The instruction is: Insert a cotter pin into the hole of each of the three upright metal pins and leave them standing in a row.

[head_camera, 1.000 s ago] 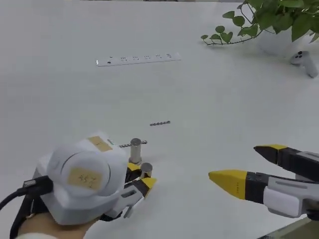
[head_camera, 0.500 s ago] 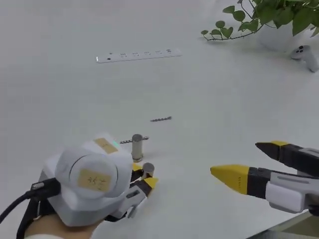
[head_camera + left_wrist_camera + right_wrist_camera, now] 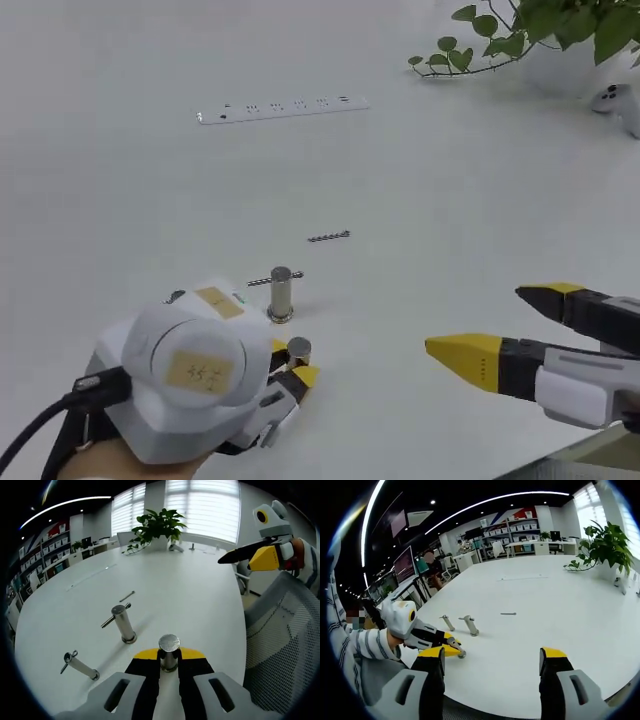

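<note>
Between the left gripper's (image 3: 169,656) jaws, clamped tight, stood a bare metal pin (image 3: 169,645), while ahead of them a second pin (image 3: 123,625) and a third pin (image 3: 81,665) already carried cotters, a loose cotter pin (image 3: 127,596) lay farther out, and the right gripper (image 3: 475,320) hung wide open and empty.

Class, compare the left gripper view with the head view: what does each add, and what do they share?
Left gripper view: a mesh chair, window blinds, shelves. Head view: a black cable trailing from the left tool. Both: the held pin in that tool, an upright pin with a cotter pin through it, a loose cotter pin, the plant, the right tool.
</note>
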The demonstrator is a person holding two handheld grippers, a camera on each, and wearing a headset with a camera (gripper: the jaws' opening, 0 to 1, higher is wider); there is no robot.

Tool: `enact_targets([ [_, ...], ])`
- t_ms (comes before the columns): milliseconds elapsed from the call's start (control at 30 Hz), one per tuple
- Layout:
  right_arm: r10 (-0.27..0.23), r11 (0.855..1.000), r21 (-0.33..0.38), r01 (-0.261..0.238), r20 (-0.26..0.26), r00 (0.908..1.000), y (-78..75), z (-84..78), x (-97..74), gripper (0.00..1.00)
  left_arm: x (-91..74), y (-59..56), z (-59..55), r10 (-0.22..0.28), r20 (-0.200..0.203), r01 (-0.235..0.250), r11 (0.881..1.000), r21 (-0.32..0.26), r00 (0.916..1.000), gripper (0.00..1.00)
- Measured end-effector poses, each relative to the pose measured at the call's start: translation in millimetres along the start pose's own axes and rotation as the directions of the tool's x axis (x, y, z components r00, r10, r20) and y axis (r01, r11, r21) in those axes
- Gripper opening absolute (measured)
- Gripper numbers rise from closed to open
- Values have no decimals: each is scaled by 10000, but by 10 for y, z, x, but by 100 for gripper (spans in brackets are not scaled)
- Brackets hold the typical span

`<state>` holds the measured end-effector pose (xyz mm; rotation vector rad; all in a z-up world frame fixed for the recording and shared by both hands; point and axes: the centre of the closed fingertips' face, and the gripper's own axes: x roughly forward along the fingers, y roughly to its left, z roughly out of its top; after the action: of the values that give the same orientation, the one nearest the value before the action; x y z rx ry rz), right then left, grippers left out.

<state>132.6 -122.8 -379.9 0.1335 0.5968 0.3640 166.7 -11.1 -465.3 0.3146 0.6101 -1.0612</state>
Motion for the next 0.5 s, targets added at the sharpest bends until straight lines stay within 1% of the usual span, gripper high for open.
enact_targets([
  [33, 50, 10000, 63, -50, 7, 10000, 8, -6, 3, 75, -4, -9, -7, 23, 3, -23, 9998, 203, 10000, 9],
  [67, 61, 9999, 92, -61, 31, 10000, 12, -10, 3, 75, -6, -8, -4, 68, 26, -69, 9997, 239, 10000, 9],
  [233, 77, 9999, 134, -79, 96, 9999, 13, -17, -1, 75, -5, 4, -4, 74, -43, -75, 9999, -113, 10000, 9],
  [367, 42, 9998, 187, -45, 128, 9999, 1, -26, -6, 75, -3, 4, -6, 146, -61, -147, 9998, -112, 9999, 10],
  [400, 43, 9998, 200, -46, 137, 9999, 1, -27, -7, 75, -2, 4, -7, 158, -97, -159, 9997, -196, 9998, 10],
  [500, 36, 9998, 205, -40, 157, 9999, -3, -26, -8, 75, -2, 3, -10, 108, -184, -112, 9998, -181, 9998, 10],
])
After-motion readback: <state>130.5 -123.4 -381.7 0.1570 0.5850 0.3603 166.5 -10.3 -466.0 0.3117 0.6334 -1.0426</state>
